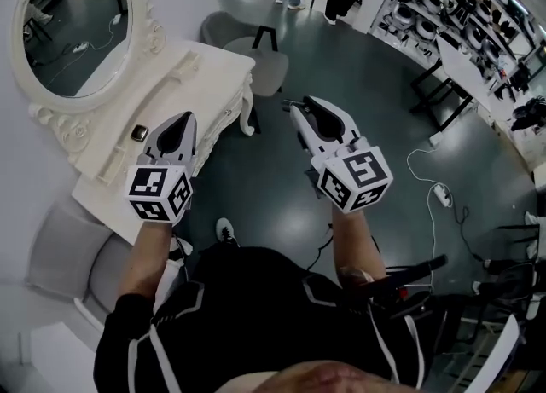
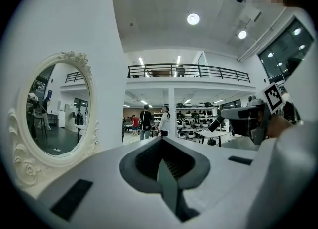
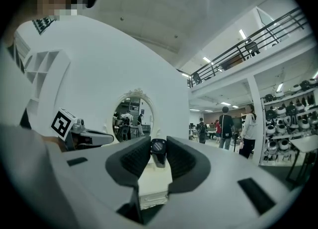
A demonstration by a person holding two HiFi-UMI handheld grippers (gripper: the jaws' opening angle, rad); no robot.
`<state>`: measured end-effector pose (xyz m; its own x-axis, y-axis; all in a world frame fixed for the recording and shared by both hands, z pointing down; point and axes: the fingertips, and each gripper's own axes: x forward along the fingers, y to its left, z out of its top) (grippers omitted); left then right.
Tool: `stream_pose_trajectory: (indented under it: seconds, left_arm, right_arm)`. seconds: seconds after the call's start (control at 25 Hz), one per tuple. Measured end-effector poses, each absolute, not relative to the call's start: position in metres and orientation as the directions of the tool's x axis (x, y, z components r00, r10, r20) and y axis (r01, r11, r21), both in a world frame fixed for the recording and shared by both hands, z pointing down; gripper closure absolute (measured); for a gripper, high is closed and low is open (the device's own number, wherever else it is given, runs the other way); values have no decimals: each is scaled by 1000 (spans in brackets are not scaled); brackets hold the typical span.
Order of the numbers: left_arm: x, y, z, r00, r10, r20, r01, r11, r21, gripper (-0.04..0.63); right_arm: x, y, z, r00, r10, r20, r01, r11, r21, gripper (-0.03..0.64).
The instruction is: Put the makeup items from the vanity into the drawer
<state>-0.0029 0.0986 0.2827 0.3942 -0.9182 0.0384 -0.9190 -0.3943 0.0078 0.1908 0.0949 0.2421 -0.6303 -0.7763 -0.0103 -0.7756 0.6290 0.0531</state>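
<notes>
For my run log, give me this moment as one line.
left gripper: shut, empty | right gripper: shut on small black tube | vanity: one small square item on top

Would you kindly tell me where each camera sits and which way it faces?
Head view: on the person's head, facing down at the white carved vanity; both forearms, left tongs and right tongs show.
Left gripper view: on the left tongs, facing the hall along shut jaws; right tongs at right.
Right gripper view: on the right tongs, facing the vanity along jaws clamping a small black makeup item.
Shared: all show the oval white-framed mirror.
</notes>
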Motion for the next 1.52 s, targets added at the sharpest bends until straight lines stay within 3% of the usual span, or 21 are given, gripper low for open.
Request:
stream_pose_trajectory:
  seconds: [0.96,1.52]
  left_arm:
    - [-136,-41,287,373,-927,43,-927,-371,60,592]
    - [-154,-95,305,248,-966,70,-969,-246,35,592]
  right_arm:
    - [57,-70,235,-661,-749,58,-745,663,74,514]
    - [27,-161,256,-760,-648,51,-647,762,45,514]
